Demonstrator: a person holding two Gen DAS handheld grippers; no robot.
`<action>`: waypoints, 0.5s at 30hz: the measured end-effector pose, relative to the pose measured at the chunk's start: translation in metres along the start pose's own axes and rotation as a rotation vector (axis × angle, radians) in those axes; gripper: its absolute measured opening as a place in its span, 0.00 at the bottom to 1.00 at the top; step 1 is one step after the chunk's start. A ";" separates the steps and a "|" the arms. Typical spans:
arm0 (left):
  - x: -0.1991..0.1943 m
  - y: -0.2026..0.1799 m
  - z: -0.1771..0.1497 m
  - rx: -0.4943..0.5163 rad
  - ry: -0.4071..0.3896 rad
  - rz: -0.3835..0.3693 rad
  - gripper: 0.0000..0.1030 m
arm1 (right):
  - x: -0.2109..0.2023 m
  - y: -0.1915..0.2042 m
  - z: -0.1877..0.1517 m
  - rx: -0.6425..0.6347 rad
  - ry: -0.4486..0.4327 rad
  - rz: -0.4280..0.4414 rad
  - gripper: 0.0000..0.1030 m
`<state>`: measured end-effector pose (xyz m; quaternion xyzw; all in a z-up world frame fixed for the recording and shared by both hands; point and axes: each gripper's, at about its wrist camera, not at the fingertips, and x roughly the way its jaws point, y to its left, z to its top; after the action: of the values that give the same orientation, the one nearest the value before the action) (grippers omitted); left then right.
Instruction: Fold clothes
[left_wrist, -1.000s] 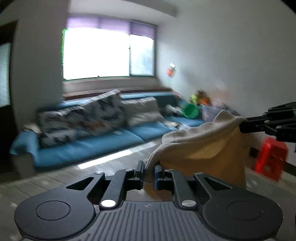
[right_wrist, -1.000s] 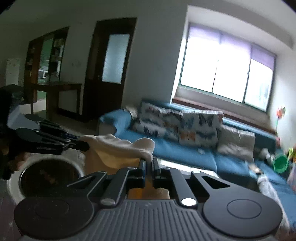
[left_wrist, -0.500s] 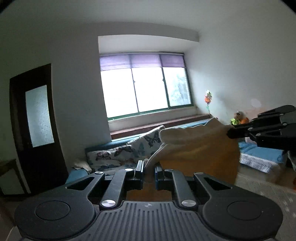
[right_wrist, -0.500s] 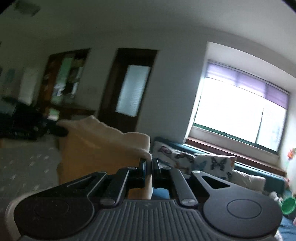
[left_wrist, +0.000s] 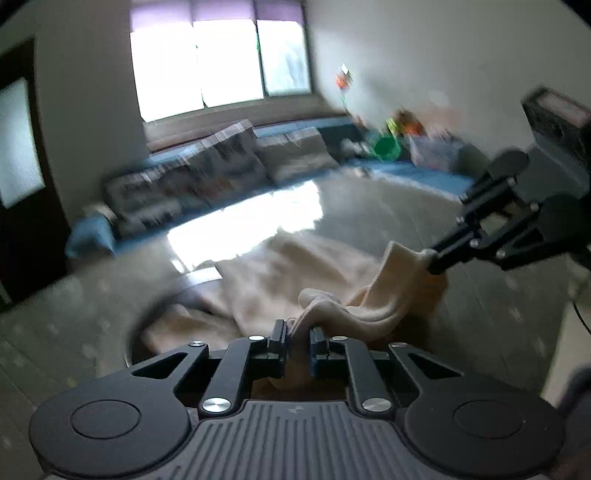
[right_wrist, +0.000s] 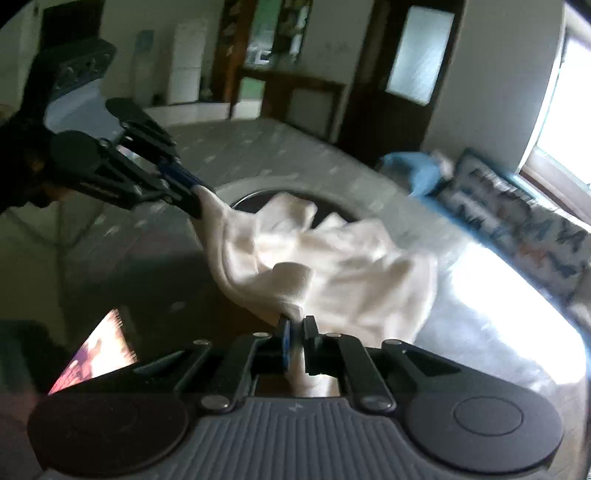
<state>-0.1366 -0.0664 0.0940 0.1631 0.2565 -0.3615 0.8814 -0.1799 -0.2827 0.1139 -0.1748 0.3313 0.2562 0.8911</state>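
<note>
A cream garment (left_wrist: 295, 280) lies spread on the grey patterned table (left_wrist: 66, 332), with its near edge held up by both grippers. My left gripper (left_wrist: 298, 338) is shut on one corner of the garment. My right gripper (right_wrist: 294, 328) is shut on the other corner. In the left wrist view the right gripper (left_wrist: 430, 264) shows at the right, pinching the cloth. In the right wrist view the garment (right_wrist: 332, 258) stretches to the left gripper (right_wrist: 197, 205) at upper left. The frames are blurred by motion.
A round dark inset with a pale ring (right_wrist: 258, 192) sits in the table under the cloth. A blue sofa with patterned cushions (left_wrist: 207, 173) stands under the window. Toys and a green bucket (left_wrist: 386, 147) lie at the far right. A dark door (right_wrist: 402, 74) is beyond the table.
Both grippers have swung down from high in the air to table height. The garment, which hung between them, now lies spread on the table with its near edge still held.
</note>
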 end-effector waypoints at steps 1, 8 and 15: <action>0.002 -0.003 -0.006 0.004 0.017 -0.013 0.17 | 0.000 0.002 -0.004 0.009 0.013 0.024 0.11; -0.007 0.015 -0.019 -0.016 0.013 -0.076 0.38 | -0.020 -0.029 -0.012 0.127 -0.027 0.035 0.17; 0.017 0.062 -0.014 -0.161 0.005 0.083 0.38 | -0.005 -0.077 -0.010 0.265 -0.047 -0.101 0.21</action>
<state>-0.0862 -0.0271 0.0793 0.1033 0.2800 -0.3027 0.9052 -0.1440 -0.3517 0.1212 -0.0661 0.3323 0.1691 0.9255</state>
